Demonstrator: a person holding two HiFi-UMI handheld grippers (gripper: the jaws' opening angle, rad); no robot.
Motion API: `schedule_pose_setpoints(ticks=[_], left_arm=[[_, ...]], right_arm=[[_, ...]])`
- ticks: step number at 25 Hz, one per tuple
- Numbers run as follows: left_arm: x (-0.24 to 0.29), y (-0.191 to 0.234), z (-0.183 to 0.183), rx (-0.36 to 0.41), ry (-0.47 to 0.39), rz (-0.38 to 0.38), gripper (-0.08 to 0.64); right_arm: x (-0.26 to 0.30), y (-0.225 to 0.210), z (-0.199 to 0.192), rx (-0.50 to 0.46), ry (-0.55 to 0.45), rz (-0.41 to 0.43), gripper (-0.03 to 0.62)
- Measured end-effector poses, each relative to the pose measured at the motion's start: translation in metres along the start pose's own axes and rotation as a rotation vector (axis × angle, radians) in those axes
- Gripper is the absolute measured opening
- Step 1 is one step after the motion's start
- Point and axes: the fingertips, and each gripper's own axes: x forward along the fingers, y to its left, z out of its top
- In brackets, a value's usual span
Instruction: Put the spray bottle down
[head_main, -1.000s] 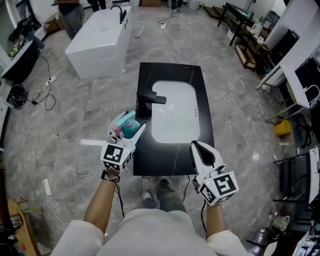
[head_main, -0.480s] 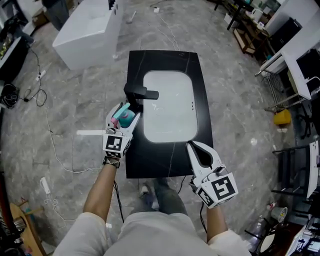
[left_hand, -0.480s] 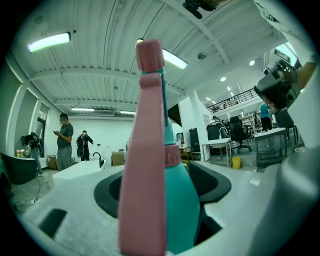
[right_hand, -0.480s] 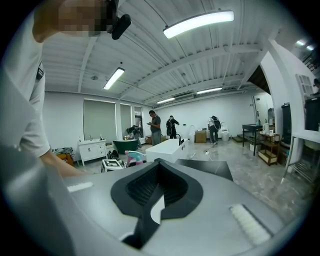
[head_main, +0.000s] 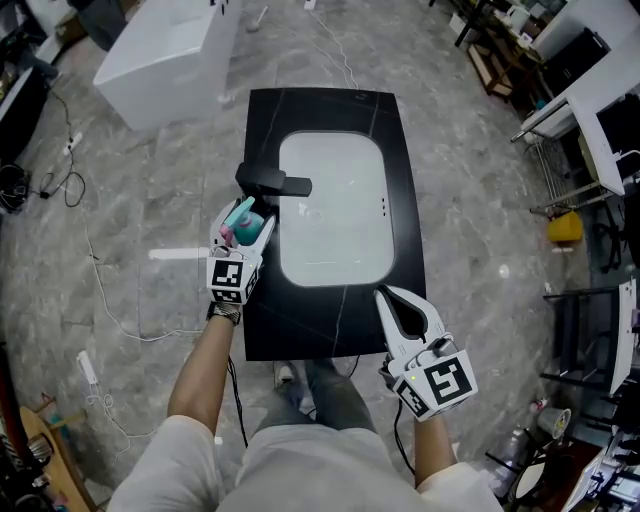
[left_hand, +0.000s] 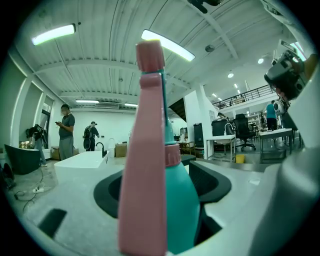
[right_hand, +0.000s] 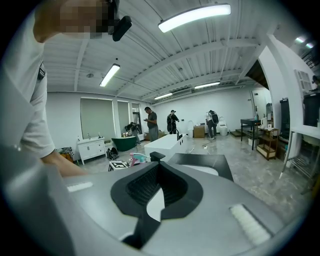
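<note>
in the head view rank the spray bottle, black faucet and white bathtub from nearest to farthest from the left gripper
1. spray bottle, held between the jaws of the left gripper
2. black faucet, just beyond it on the counter
3. white bathtub, far off at top left

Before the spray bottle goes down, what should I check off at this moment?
1. Grip of the left claw on the teal plastic spray bottle with pink trigger head: ok.
2. Bottle upright: ok.
3. Bottle base resting on the black stone countertop: cannot tell.
4. Gap to the black faucet: cannot tell.
5. Nothing in the right claw, away from the bottle: ok.
</note>
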Motion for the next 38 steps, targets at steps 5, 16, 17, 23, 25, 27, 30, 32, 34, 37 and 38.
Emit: schedule_pose_setpoints(ticks=[5, 16, 17, 23, 25, 27, 30, 32, 34, 37, 38], left_arm=[[0.008, 0.000, -0.011, -0.008, 0.000, -0.007, 0.321], [0.009, -0.006, -0.021, 0.006, 0.000, -0.030, 0.322], [0.009, -0.005, -0.020, 0.003, -0.005, -0.030, 0.324], [0.006, -0.002, -0.024, -0.045, -0.004, -0.046, 0.340], [0.005, -0.001, -0.027, -0.061, -0.002, -0.046, 0.351], [0.003, -0.001, -0.029, -0.074, -0.001, -0.046, 0.358], [0.001, -0.001, -0.033, -0.086, 0.005, -0.047, 0.367], [-0.001, 0.000, -0.036, -0.094, 0.008, -0.049, 0.367], [-0.005, 0.001, -0.038, -0.102, 0.011, -0.051, 0.368], [-0.011, 0.001, -0.043, -0.095, 0.029, -0.059, 0.368], [-0.013, 0.000, -0.044, -0.091, 0.035, -0.063, 0.368]], right_arm=[[0.005, -0.003, -0.005, 0.004, 0.016, 0.008, 0.006], [0.010, -0.002, -0.013, 0.006, 0.038, 0.012, 0.006], [0.010, -0.001, -0.013, 0.006, 0.038, 0.011, 0.006], [0.011, 0.003, -0.015, 0.004, 0.043, 0.008, 0.006], [0.011, 0.004, -0.015, 0.003, 0.045, 0.008, 0.006], [0.010, 0.005, -0.015, 0.003, 0.046, 0.007, 0.006], [0.010, 0.005, -0.015, 0.002, 0.046, 0.003, 0.006], [0.011, 0.005, -0.016, 0.001, 0.046, 0.001, 0.006], [0.011, 0.006, -0.016, -0.003, 0.046, -0.003, 0.006], [0.011, 0.009, -0.019, -0.008, 0.047, -0.005, 0.006], [0.011, 0.010, -0.019, -0.008, 0.046, -0.005, 0.006]])
